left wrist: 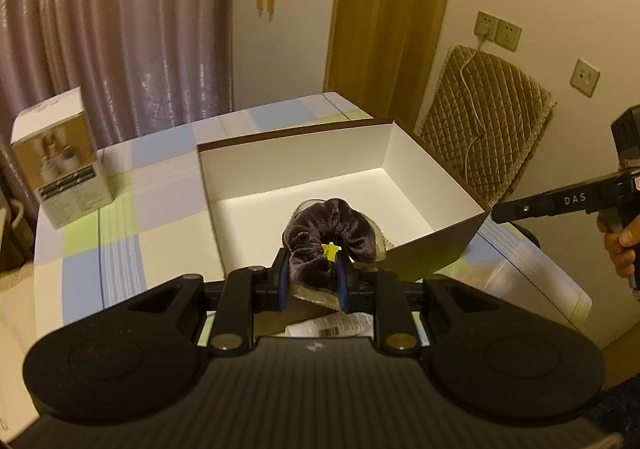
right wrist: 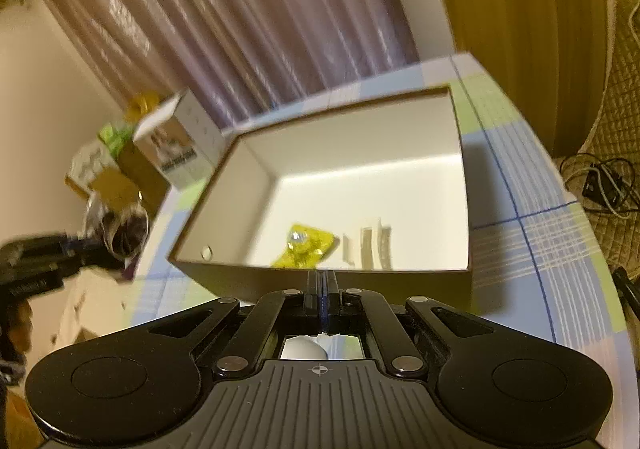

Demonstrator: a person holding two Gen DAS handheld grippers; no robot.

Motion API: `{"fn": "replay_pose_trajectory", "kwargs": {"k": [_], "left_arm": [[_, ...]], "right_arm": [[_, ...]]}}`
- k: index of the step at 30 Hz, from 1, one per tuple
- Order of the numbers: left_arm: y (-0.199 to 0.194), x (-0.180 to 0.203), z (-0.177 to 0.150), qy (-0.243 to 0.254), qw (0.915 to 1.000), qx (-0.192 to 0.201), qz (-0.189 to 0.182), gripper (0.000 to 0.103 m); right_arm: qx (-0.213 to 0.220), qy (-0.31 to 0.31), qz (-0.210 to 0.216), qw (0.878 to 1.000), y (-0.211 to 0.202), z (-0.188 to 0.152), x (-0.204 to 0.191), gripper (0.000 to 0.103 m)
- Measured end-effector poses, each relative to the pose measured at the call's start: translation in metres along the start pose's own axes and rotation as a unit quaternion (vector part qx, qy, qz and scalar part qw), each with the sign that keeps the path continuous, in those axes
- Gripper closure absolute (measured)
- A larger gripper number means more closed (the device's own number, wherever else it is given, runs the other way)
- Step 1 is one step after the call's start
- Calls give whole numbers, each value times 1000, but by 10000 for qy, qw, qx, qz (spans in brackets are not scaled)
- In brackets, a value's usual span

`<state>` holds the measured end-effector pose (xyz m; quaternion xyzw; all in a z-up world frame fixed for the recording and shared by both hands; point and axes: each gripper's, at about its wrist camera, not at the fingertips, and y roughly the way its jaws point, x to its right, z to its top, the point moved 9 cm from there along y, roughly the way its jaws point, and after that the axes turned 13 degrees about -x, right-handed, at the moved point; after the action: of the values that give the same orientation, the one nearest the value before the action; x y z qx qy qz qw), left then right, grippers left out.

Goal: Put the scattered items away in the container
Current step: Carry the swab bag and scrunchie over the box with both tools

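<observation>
We carry a velvet scrunchie to the box

Our left tool (left wrist: 312, 273) pinches the purple scrunchie (left wrist: 332, 235) just above the box (left wrist: 296, 157) near wall; we judge it should clear the rim before letting go. Right tool (right wrist: 323, 281), pressed together, waits outside that wall.

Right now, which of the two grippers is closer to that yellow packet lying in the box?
Right. The right gripper hangs shut just outside the box wall nearest the yellow packet; the left gripper, clamping a scrunchie, sits beyond the box's far side.
</observation>
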<state>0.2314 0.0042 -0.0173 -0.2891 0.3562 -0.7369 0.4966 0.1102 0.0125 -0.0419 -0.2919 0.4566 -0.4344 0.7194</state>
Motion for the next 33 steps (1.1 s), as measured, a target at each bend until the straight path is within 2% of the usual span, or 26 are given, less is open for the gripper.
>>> {"fn": "replay_pose_trajectory", "kwargs": {"k": [4,5,7,9,15,17,18,19,22,23,24,25,26,27,30,33], "left_arm": [[10,11,3,98,9999,-58,-119,84],[11,12,3,92,9998,-72,-144,84],[14,12,0,64,9998,-132,-154,84],[17,9,-3,44,9997,-202,-133,84],[24,7,-14,-43,9992,-361,-156,84],[27,7,-18,-70,9989,-417,-181,84],[28,7,-20,-85,9988,-440,-185,84],[28,6,-21,-98,9987,-460,-184,84],[28,4,-26,-148,9984,-510,-170,84],[28,2,-28,-169,9984,-521,-168,84],[28,1,-29,-189,9982,-536,-167,84],[29,-1,-31,-208,9981,-556,-162,84],[29,-2,-32,-224,9979,-579,-155,84],[30,-3,-34,-240,9978,-606,-148,84],[33,-2,-37,-247,9973,-668,-169,84],[35,0,-37,-222,9972,-688,-203,84]], "right_arm": [[-141,-122,-55,9998,11,-19,11,99],[-295,-252,-171,9991,16,-26,14,91],[-591,-428,-563,9957,26,-42,22,0],[-835,-757,-743,9908,36,-60,25,0],[-1513,-921,-552,9826,71,-92,9,0],[-1688,-1087,-654,9775,84,-100,3,14],[-1796,-1107,-698,9750,91,-105,3,26],[-1901,-1087,-733,9730,96,-108,4,31],[-2110,-1158,-850,9669,108,-119,8,32],[-2142,-1215,-886,9651,109,-123,8,37],[-2161,-1269,-909,9638,109,-126,10,55],[-2142,-1338,-966,9627,108,-127,11,61],[-2129,-1419,-1021,9613,107,-127,11,63],[-2128,-1473,-1040,9603,106,-128,12,72],[-2094,-1572,-1053,9593,99,-129,16,78],[-2021,-1550,-1040,9614,90,-126,17,78]]}}
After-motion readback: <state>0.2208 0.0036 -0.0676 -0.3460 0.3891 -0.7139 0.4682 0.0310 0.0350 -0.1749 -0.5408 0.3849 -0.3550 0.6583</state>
